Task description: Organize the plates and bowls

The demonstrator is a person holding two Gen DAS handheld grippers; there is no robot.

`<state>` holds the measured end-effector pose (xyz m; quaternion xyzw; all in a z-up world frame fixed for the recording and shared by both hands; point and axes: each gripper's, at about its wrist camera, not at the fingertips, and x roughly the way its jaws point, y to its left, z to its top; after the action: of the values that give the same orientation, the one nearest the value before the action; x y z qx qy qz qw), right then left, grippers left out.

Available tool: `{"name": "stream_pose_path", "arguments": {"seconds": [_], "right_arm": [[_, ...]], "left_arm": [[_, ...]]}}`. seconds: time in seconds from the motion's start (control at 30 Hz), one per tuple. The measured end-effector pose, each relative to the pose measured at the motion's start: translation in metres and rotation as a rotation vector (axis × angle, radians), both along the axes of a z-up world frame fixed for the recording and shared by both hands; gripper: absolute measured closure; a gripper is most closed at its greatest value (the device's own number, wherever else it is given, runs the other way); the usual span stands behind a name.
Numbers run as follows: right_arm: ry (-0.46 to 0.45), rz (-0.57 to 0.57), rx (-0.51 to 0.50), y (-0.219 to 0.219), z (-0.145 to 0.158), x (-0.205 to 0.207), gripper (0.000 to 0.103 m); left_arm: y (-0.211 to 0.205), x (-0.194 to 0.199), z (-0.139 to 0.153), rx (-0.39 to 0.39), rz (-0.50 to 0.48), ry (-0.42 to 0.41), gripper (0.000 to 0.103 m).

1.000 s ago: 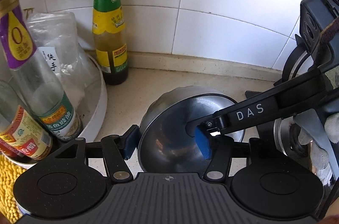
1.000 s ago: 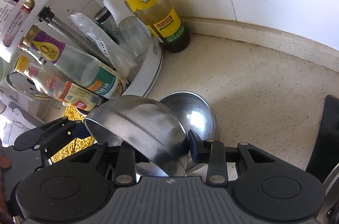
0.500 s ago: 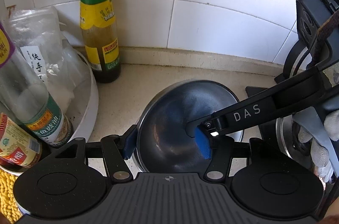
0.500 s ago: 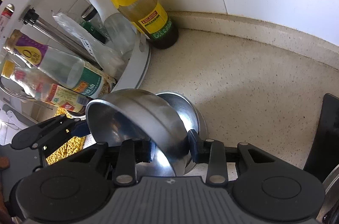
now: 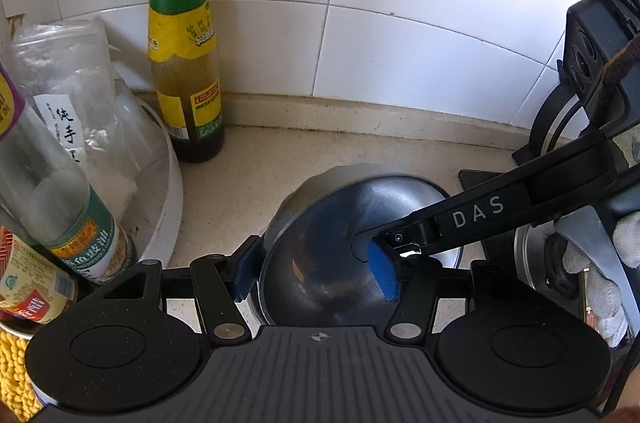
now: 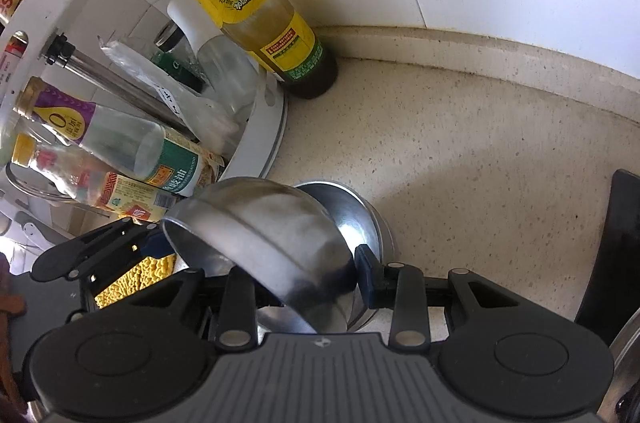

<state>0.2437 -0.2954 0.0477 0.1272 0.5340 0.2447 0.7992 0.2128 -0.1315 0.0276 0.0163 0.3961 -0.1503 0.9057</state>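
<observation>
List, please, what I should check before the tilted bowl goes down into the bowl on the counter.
1. Hold by the right gripper on the tilted bowl: ok.
2. Hold by the left gripper on that bowl: cannot tell.
3. The lower bowl mouth-up on the counter: ok.
4. Rims level with each other: not ok, steeply tilted.
5. The sauce bottle apart from both bowls: ok.

My L wrist cam looks steeply down, close on steel bowl (image 5: 344, 243); R cam likewise from opposite side. Both share bowl, sauce bottle (image 5: 182, 55), counter corner (image 6: 460, 127).
</observation>
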Motion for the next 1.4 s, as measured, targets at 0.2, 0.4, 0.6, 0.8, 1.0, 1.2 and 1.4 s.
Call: {"name": "stream_pose_path", "arguments": {"seconds": [0.2,0.4,0.6,0.8,1.0,1.2,1.4], "right_arm": [[-0.006,0.006,-0.014,0.006,-0.007,0.000,0.052],[-0.094,0.021,-0.106,0.008,0.001,-0.001,0.046],[-0.121,-0.011,-0.115,-0.002,0.009,-0.005,0.043],[-0.116,-0.017,-0.119,-0.003,0.010,-0.018,0.042],[-0.117,-0.018,-0.120,-0.001,0.012,-0.027,0.039],[-0.105,-0.028,-0.117,0.001,0.009,-0.033,0.038],[-0.083,-0.041,-0.112,0.004,0.002,-0.035,0.033]], "left_arm": [[0.002,0.003,-0.006,0.004,0.003,0.022,0.039],[0.004,-0.001,-0.006,0.019,0.018,-0.009,0.031],[0.010,-0.008,0.004,0.024,0.025,-0.065,0.027],[0.008,-0.023,0.010,0.030,-0.007,-0.094,0.024],[0.006,-0.034,0.008,0.047,-0.043,-0.096,0.023],[0.011,-0.042,0.000,0.069,-0.077,-0.070,0.021],[0.018,-0.044,-0.013,0.098,-0.112,-0.033,0.020]]}}
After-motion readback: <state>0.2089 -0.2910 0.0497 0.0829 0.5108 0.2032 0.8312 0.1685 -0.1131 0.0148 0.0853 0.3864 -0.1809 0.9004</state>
